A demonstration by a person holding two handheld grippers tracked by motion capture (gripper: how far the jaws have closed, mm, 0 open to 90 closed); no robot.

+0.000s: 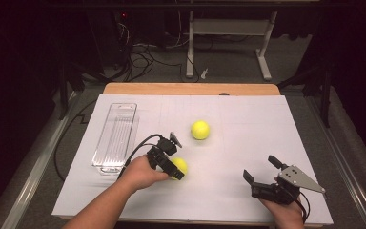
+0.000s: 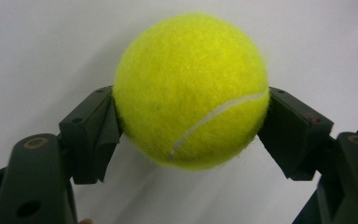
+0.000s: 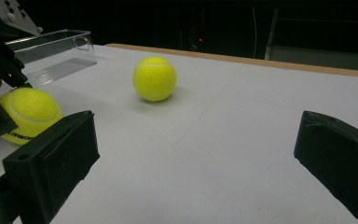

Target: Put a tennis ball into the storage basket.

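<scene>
Near the table's front edge, left gripper point(image 1: 170, 164) (clamped across the near tennis ball point(image 2: 191, 88)) risks squeeze-out, since fuzzy curved felt slips.

A white sheet point(image 1: 248, 143) is covering most of the counter point(image 1: 190, 88), leaving a strip of pale wood showing along the far edge. Light is falling on the sheet while the room around it is lying in deep shadow. Behind the counter, a grey floor point(image 1: 228, 62) is carrying loose black cables point(image 1: 140, 59) and the white legs of another table point(image 1: 228, 33). A small red light point(image 3: 200, 40) is glowing in the dark far back. Metal rails point(image 1: 33, 167) are running along both sides.
</scene>
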